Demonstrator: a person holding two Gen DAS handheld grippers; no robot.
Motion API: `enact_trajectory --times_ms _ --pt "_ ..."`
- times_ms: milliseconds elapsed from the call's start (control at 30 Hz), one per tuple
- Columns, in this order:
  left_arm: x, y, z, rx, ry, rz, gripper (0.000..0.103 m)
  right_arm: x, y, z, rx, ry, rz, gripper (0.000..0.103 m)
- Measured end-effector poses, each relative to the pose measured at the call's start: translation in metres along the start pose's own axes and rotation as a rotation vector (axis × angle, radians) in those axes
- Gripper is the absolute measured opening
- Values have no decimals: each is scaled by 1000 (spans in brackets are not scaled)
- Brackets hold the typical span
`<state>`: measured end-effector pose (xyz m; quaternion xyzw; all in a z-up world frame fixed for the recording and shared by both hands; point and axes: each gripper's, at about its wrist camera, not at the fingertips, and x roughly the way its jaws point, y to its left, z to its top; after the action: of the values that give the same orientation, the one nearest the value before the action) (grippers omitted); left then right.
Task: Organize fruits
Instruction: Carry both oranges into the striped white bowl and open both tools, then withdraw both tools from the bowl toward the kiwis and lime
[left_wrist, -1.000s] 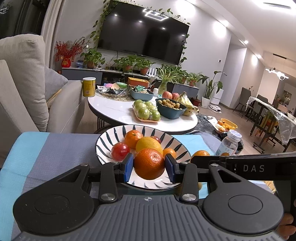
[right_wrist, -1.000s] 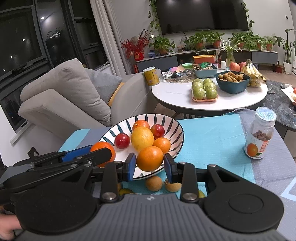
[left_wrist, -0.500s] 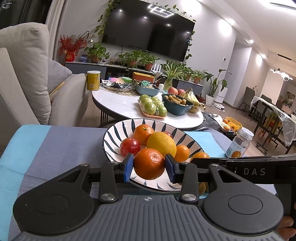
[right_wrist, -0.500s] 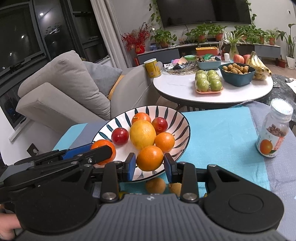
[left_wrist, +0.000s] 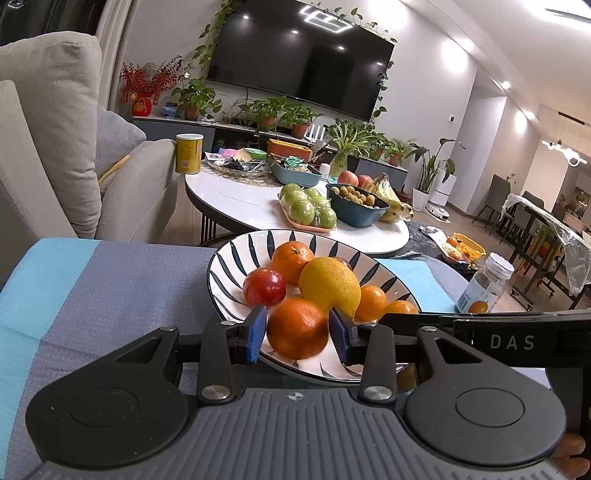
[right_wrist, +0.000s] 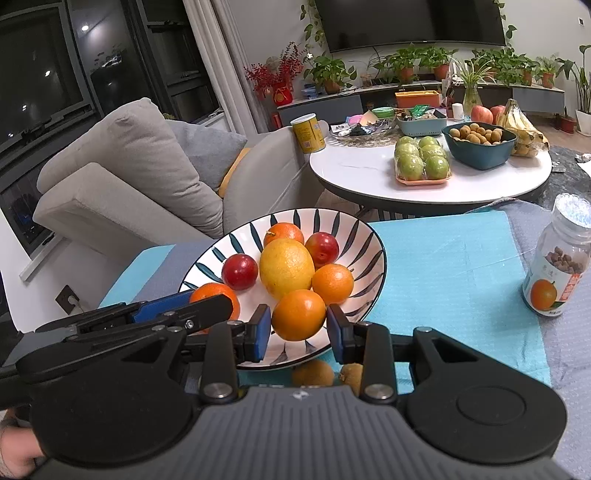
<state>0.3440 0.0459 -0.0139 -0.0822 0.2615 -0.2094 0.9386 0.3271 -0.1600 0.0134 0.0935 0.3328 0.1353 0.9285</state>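
Orange (left_wrist: 297, 328) btwn L fingers (left_wrist: 256, 334)

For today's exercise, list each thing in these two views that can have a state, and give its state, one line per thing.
left gripper: shut on an orange over the bowl
right gripper: shut on a second orange
striped bowl: upright, holding fruit
jar: upright, capped
yellow can: upright, lidded
TV: off
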Motion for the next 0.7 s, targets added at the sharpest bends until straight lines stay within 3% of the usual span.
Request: enact_trajectory --times_ms 700 --pt "-1 2 0 -8 2 -3 35 -2 -1 1 -1 -3 -1 52"
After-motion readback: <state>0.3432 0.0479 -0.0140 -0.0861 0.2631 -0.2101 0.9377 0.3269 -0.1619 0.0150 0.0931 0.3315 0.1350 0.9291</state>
